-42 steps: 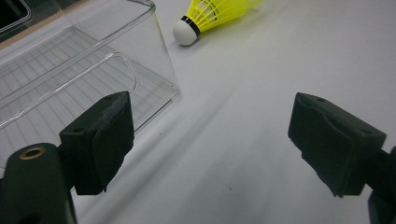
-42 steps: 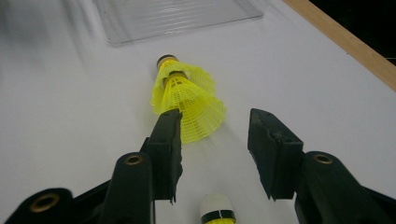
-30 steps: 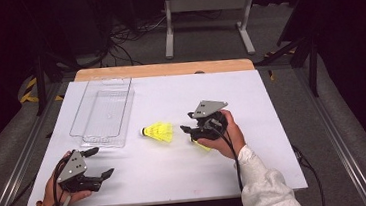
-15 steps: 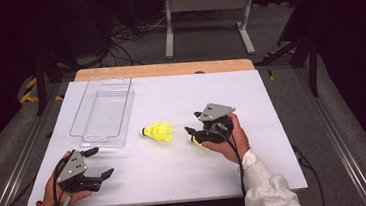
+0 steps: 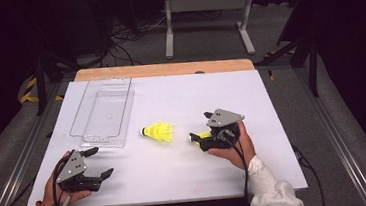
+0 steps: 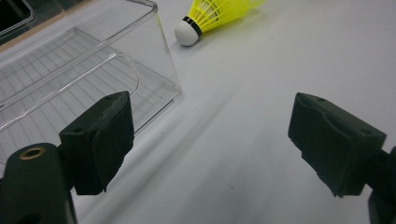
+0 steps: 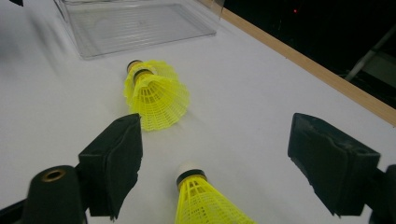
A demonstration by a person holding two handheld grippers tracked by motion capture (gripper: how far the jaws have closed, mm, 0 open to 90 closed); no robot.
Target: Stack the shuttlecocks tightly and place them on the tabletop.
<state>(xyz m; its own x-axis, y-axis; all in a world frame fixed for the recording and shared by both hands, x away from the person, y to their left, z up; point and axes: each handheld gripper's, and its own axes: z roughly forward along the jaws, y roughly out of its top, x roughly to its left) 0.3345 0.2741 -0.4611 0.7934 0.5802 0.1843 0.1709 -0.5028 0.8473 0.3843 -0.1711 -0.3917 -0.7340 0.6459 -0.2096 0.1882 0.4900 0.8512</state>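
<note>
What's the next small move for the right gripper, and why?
Probably close the right gripper on the near shuttlecock: its jaws have just been opening, it lies between them untouched, and the clear tray is empty.

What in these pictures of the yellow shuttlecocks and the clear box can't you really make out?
- Near shuttlecock: skirt cut off by the right gripper view's bottom edge.
- Stacked shuttlecocks: the front skirt hides the rear one.
- Clear box: far end cut off by the left gripper view's edge.
</note>
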